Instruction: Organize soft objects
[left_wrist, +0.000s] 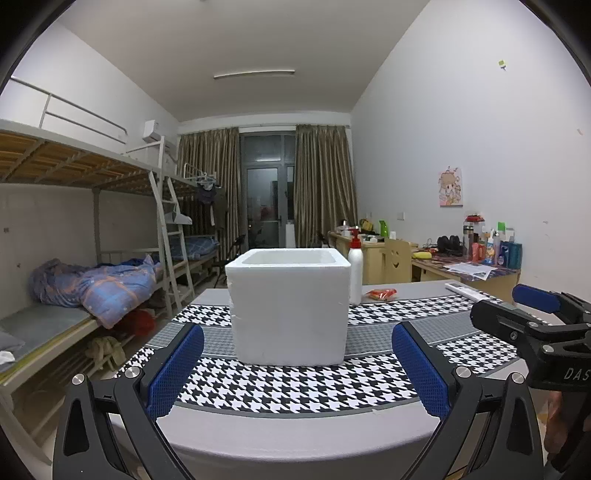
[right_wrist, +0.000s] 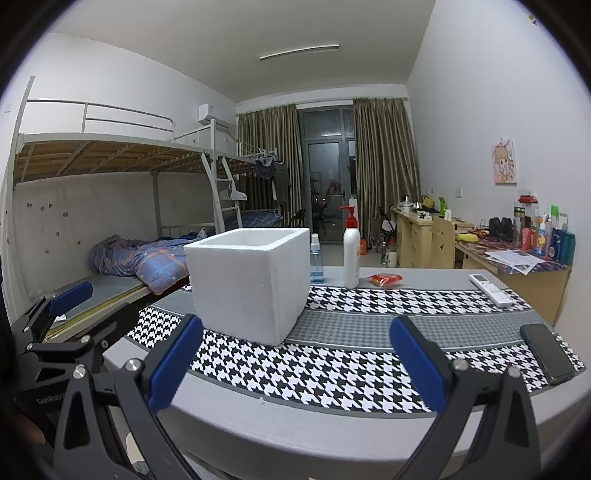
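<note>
Dorm table (left_wrist: 295, 435) carrying a foam box (left_wrist: 290, 308); left tongs (left_wrist: 295, 373) and right tongs (right_wrist: 295, 369) hovering near, both gaping, gripping nothing.

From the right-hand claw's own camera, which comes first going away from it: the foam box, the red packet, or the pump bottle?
From the right gripper:
1. Foam box, front left.
2. Pump bottle and red packet, far side of the table; too close to call.

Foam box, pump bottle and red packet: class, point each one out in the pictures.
Foam box (left_wrist: 290, 314), left wrist view, middle of its front wall.
Pump bottle (right_wrist: 351, 258), right wrist view, middle of its white body.
Red packet (right_wrist: 385, 279), right wrist view, centre of its top face.
</note>
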